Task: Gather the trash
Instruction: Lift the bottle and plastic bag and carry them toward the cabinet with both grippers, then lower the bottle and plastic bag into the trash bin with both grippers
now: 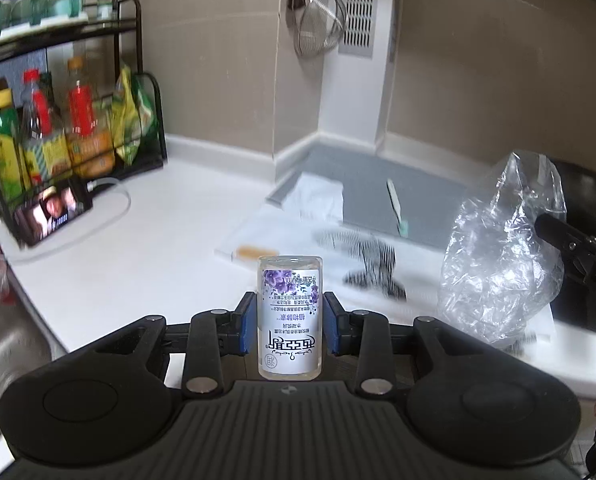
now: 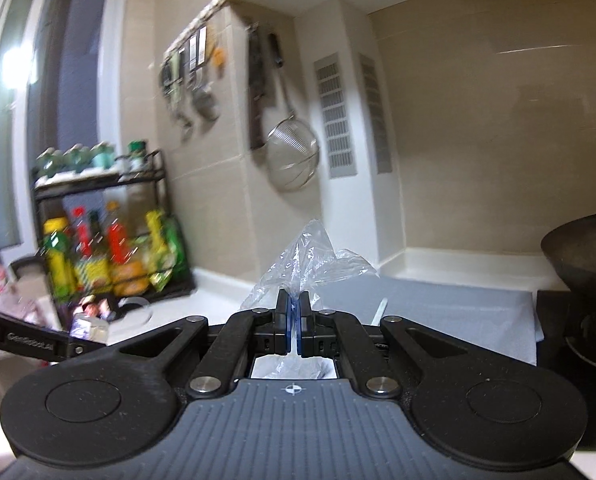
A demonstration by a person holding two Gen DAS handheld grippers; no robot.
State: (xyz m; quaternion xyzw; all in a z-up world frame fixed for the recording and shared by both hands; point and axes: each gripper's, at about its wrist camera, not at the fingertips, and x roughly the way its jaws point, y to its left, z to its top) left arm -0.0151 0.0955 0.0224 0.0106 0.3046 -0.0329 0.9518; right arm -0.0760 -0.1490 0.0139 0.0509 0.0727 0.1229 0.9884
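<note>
left gripper (image 1: 289, 322): part-open, blue pads snug on the sides of a small bottle (image 1: 289, 316) with its purple-flower label upside down
right gripper (image 2: 293, 312): clamped tight on the top of a clear plastic bag (image 1: 502, 256)
bag: hangs right of the bottle, well apart
counter (image 1: 169, 240): bare white stretch left of the bottle, roomy
sink (image 1: 1, 344): its edge sits far left of the bottle
grey mat (image 1: 382, 196): beyond the bottle, against the wall

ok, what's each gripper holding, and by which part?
Left gripper: small labelled bottle, pinched across its middle. Right gripper: clear plastic bag, by a bunched edge.
</note>
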